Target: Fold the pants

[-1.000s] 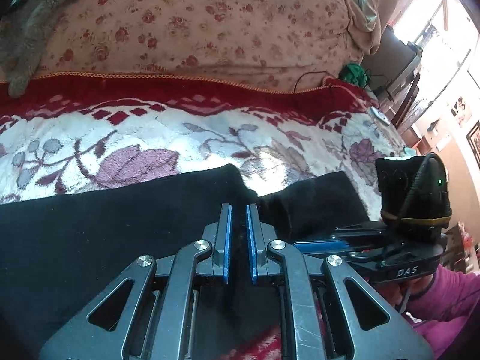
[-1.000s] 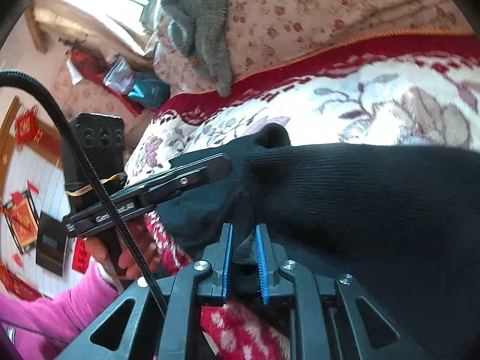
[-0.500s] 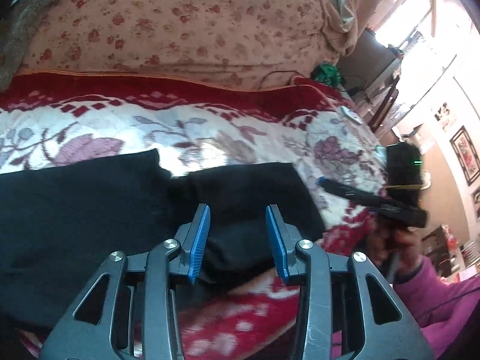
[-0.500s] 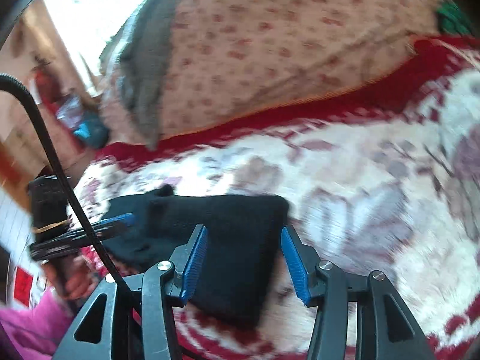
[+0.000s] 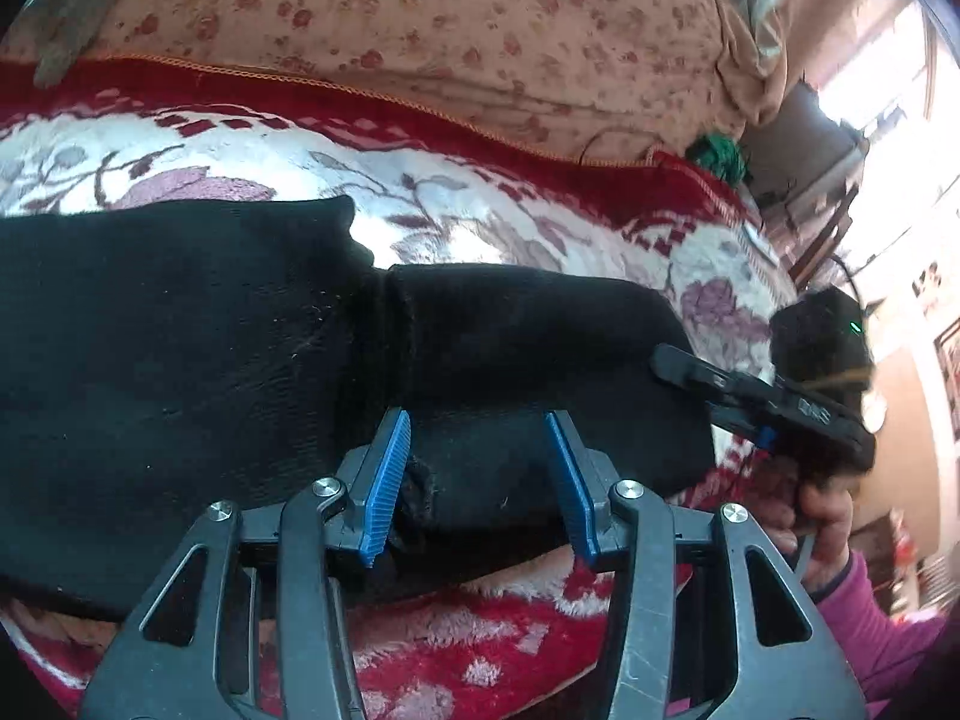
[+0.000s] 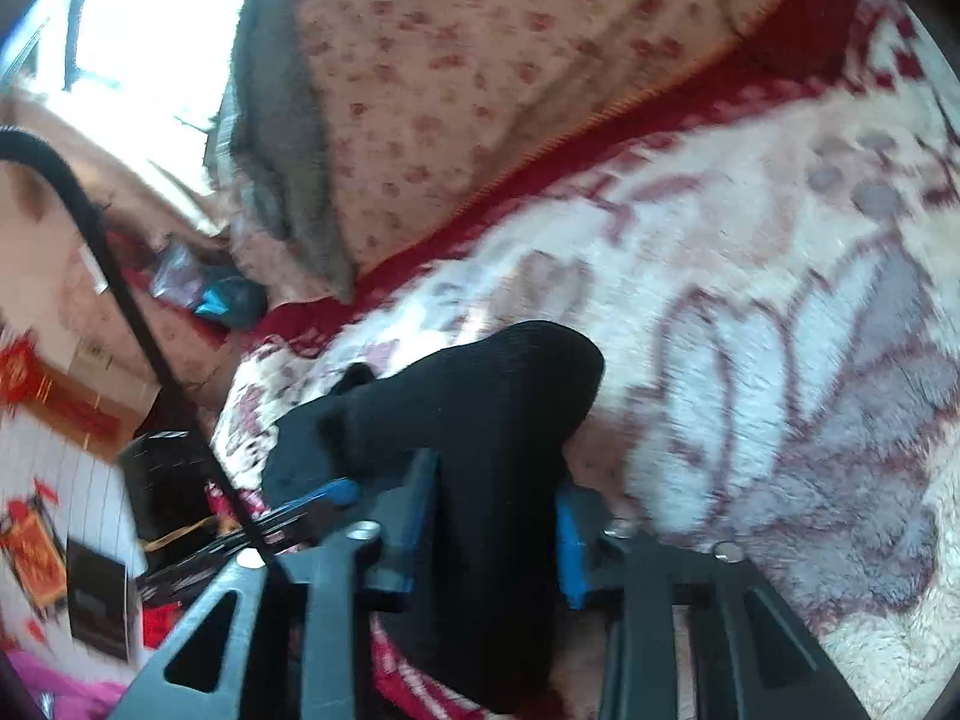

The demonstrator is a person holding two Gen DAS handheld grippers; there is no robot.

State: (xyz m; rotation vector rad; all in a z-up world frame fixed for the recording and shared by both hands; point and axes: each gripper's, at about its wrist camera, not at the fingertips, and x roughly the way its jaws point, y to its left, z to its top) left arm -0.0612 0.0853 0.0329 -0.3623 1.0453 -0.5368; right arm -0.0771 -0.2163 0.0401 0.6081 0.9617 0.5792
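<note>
The black pants (image 5: 198, 354) lie folded on the red and white floral blanket (image 5: 516, 222). My left gripper (image 5: 477, 483) is open, its blue pads either side of the pants' near edge, holding nothing. The right gripper (image 5: 690, 372) shows at the right end of the pants in the left wrist view. In the right wrist view my right gripper (image 6: 492, 531) is open, with the end of the black pants (image 6: 480, 420) lying between its blue pads. The left gripper (image 6: 312, 501) shows at the left there.
A floral quilt (image 5: 420, 18) is piled behind the blanket, with a grey cloth (image 6: 270, 138) on it. A green item (image 5: 717, 156) and a cable lie at the bed's far right. Furniture and a bright window stand beyond the bed.
Both grippers went from shut on the pants to open and let the cloth go. They drew back and now sit low at the pants' near edge and end.
</note>
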